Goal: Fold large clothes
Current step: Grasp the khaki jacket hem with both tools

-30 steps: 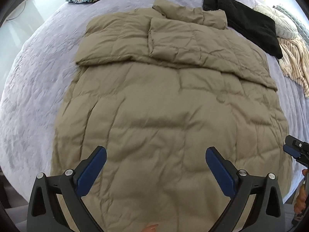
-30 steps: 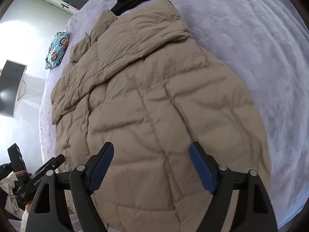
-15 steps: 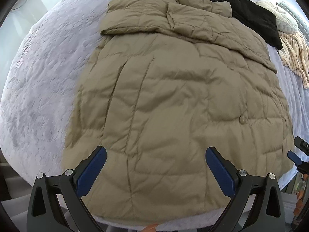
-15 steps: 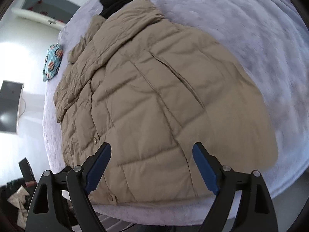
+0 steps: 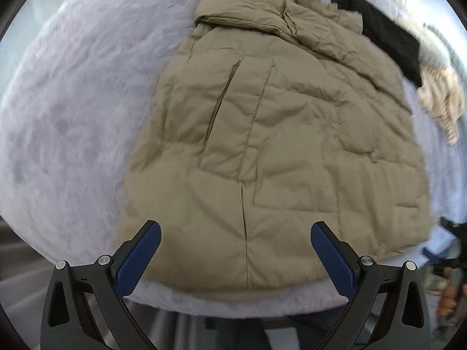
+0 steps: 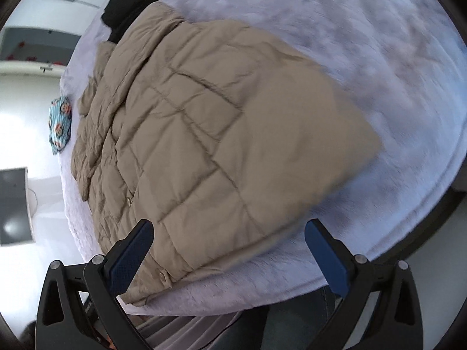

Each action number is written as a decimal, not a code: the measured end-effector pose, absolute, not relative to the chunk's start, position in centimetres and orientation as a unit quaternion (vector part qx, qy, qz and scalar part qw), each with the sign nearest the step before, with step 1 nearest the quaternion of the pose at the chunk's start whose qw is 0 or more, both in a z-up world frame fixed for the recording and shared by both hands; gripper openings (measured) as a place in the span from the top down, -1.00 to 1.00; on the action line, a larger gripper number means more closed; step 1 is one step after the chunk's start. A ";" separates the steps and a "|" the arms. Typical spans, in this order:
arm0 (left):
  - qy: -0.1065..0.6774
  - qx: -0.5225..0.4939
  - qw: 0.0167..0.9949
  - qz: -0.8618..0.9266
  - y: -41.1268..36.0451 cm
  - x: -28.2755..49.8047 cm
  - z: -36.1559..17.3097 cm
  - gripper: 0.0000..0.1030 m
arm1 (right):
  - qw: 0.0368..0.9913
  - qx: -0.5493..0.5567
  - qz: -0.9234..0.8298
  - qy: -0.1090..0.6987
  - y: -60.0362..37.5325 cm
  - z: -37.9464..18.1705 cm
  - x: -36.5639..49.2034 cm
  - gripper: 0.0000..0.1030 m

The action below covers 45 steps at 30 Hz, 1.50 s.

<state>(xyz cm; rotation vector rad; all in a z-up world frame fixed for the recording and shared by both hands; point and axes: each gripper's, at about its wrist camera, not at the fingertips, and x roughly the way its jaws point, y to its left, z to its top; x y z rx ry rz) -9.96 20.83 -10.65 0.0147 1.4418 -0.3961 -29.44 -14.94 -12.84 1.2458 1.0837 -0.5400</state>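
Note:
A large tan quilted puffer jacket (image 5: 277, 134) lies flat on a pale lilac bed (image 5: 67, 110), hem toward me, sleeves folded across the far end. It also shows in the right wrist view (image 6: 210, 134). My left gripper (image 5: 235, 255) is open and empty, held above the jacket's hem at the bed's near edge. My right gripper (image 6: 227, 252) is open and empty, above the hem corner with two snap buttons. The right gripper shows at the right edge of the left wrist view (image 5: 451, 233).
A black garment (image 5: 382, 32) lies beside the jacket's far right, with a cream striped knit (image 5: 440, 105) next to it. A blue monkey-print cushion (image 6: 59, 127) sits at the bed's far left. The bed's front edge (image 6: 262, 285) drops off just below the hem.
Both grippers have pulled back toward me from over the jacket to the bed's near edge. The jacket's hem and the bed edge have come into view. The jaws stayed open.

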 end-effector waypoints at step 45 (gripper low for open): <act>0.562 -0.216 0.758 -0.252 19.2 0.8 -0.4 0.76 | 0.683 0.635 -0.093 0.349 -24.9 -5.6 -20.3 0.85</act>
